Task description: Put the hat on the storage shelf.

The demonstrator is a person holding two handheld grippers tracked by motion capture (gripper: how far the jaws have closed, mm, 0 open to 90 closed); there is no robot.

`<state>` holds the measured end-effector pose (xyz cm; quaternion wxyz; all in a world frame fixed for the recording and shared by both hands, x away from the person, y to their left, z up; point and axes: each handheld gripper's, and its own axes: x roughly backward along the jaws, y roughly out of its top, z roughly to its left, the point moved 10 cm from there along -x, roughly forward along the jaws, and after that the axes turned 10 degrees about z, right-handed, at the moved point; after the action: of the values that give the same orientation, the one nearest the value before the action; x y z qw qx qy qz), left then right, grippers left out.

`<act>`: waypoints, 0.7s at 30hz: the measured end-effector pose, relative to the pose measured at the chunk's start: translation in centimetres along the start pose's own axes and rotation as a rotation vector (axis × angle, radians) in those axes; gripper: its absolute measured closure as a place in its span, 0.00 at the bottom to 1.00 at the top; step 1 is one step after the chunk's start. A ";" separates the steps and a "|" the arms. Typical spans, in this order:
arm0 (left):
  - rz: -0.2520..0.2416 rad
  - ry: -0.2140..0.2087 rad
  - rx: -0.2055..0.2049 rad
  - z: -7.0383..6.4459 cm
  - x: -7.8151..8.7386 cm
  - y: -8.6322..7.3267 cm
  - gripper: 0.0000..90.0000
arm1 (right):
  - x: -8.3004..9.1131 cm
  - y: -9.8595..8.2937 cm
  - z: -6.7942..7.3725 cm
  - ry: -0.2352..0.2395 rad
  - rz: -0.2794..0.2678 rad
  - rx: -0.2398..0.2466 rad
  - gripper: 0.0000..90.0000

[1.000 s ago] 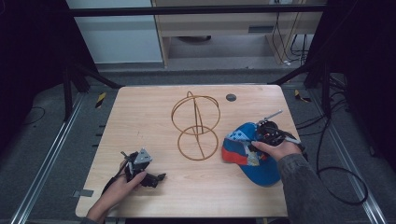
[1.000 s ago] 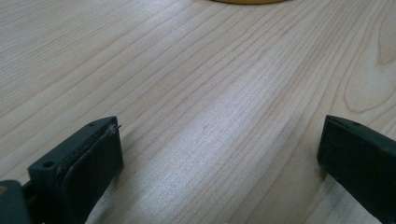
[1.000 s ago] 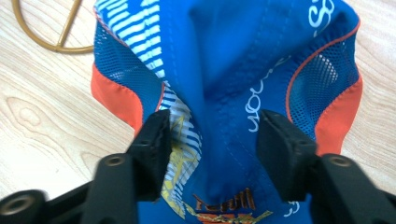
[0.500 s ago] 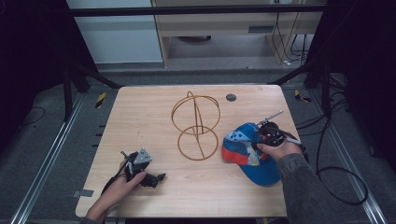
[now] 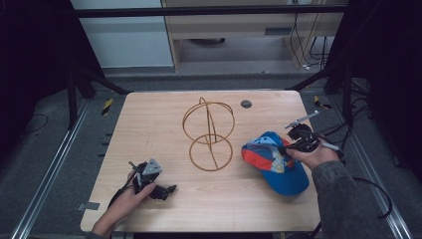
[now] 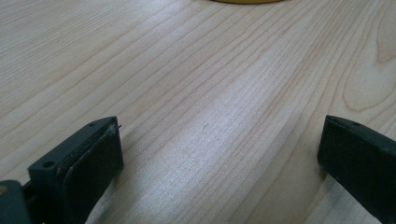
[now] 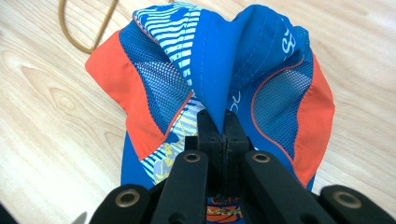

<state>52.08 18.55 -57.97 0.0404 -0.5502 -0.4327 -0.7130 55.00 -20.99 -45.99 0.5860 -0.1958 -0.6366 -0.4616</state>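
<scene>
A blue, orange and striped cap [image 5: 276,159] lies at the right of the wooden table [image 5: 149,119]. My right gripper [image 5: 286,148] is shut on a pinched fold of the cap's blue fabric [image 7: 215,93], which rises up between the closed jaws in the right gripper view. A gold wire stand of crossed hoops [image 5: 209,133] is upright at the table's middle, just left of the cap. My left gripper [image 5: 166,190] rests low over the table near the front left corner, open, with bare wood [image 6: 219,135] between its two black jaws.
A small dark round disc [image 5: 246,104] sits near the table's far edge. Metal rails run along both sides of the table, and cables trail off to the right. A curve of the gold stand's base [image 7: 86,28] shows beside the cap.
The right gripper has shifted slightly, with the cap's fold still pinched. The left gripper has stayed in place.
</scene>
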 end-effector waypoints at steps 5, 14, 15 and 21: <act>0.000 0.000 0.000 0.0 0.0 0.0 0.00 | 1.9 0.3 0.1 -0.008 -0.035 0.012 1.00; -0.004 0.001 0.001 0.0 0.0 0.0 0.00 | 5.8 1.1 0.5 -0.034 -0.114 0.037 1.00; -0.004 0.001 0.001 0.0 0.0 0.0 0.00 | 5.8 1.1 0.5 -0.034 -0.114 0.037 1.00; -0.004 0.001 0.001 0.0 0.0 0.0 0.00 | 7.5 1.6 1.0 -0.044 -0.141 0.052 1.00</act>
<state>52.11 18.52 -57.96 0.0395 -0.5490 -0.4342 -0.7131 53.96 -21.56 -38.36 0.5428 -0.1453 -0.6732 -0.4806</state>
